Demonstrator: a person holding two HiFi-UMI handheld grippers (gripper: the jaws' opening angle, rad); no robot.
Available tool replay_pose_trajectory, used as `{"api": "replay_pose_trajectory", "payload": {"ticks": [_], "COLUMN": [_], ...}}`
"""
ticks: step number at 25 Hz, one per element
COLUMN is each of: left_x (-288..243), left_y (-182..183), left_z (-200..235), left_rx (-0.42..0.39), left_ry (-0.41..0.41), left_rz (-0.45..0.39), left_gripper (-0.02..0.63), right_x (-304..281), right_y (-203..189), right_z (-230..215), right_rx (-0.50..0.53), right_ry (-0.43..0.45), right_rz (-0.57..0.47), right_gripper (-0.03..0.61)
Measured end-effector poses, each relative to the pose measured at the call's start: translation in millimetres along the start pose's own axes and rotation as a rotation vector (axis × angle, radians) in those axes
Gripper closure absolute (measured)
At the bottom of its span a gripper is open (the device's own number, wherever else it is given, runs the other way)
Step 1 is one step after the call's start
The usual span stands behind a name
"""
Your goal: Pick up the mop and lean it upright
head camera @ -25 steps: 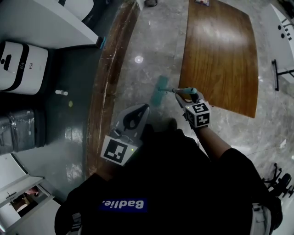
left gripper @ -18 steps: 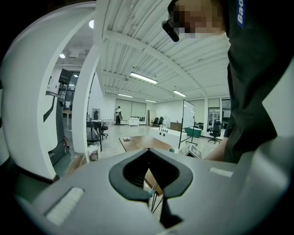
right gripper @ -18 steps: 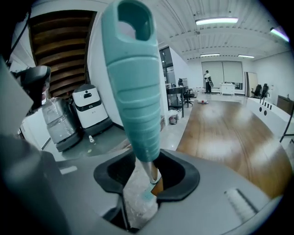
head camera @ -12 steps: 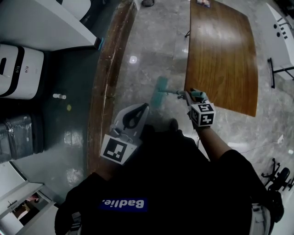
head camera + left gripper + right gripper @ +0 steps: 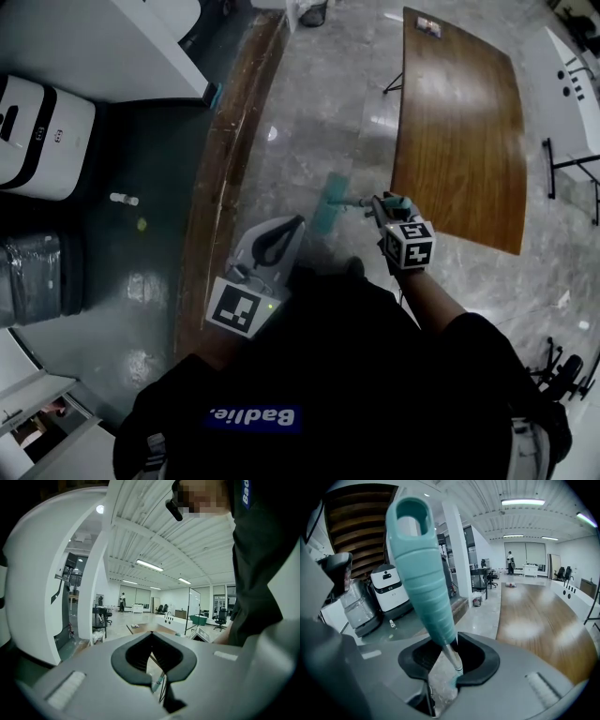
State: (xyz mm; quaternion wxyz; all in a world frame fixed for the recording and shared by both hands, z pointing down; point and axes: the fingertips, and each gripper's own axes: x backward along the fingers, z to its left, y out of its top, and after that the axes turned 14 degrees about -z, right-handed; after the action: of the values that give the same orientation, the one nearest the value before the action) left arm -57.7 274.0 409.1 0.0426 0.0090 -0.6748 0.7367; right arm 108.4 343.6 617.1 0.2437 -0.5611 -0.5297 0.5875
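Observation:
The mop's teal flat head (image 5: 328, 204) rests on the marble floor, and its thin shaft runs right to a teal ribbed grip (image 5: 398, 200). My right gripper (image 5: 382, 208) is shut on the shaft just below that grip. In the right gripper view the grip (image 5: 423, 569) rises up out of the jaws (image 5: 451, 667), which pinch the metal shaft (image 5: 453, 662). My left gripper (image 5: 279, 236) hovers left of the mop, shut and holding nothing. In the left gripper view its tips (image 5: 152, 638) meet, and a bit of the shaft (image 5: 158, 681) shows beyond them.
A long wooden table (image 5: 459, 131) stands right of the mop. A raised wooden ledge (image 5: 216, 187) runs along the left, with darker floor beyond it. There stand a white machine (image 5: 37, 122), a wrapped grey bin (image 5: 33, 281) and a small white bottle (image 5: 124, 199).
The right gripper and the mop's grip have shifted slightly down and right in the head view, the mop head following. The left gripper has stayed where it was.

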Motion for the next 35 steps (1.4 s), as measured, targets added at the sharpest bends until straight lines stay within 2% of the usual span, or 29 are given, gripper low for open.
{"api": "replay_pose_trajectory", "payload": {"ticks": [6, 16, 25, 30, 35], "left_x": [15.5, 26.1, 24.7, 36.6, 53.5], "left_y": [3.3, 11.7, 23.3, 35.9, 37.7], "left_z": [25.3, 56.2, 65.4, 91.3, 118.4], "left_rx": [0.006, 0.020, 0.019, 0.016, -0.019], "left_ry": [0.019, 0.019, -0.017, 0.009, 0.016], "left_rz": [-0.021, -0.070, -0.102, -0.117, -0.122], "left_gripper": [0.597, 0.597, 0.597, 0.597, 0.597], "right_x": [-17.3, -13.2, 14.2, 12.7, 2.7], "right_y": [17.9, 62.1, 130.8, 163.0, 191.5], "right_z": [30.1, 96.8, 152.5, 187.6, 214.3], "right_rx": [0.041, 0.105, 0.148, 0.178, 0.199], "right_ry": [0.036, 0.155, 0.261, 0.285, 0.283], "right_rz": [-0.005, -0.057, -0.182, -0.234, -0.288], "right_gripper": [0.469, 0.471, 0.471, 0.471, 0.471]}}
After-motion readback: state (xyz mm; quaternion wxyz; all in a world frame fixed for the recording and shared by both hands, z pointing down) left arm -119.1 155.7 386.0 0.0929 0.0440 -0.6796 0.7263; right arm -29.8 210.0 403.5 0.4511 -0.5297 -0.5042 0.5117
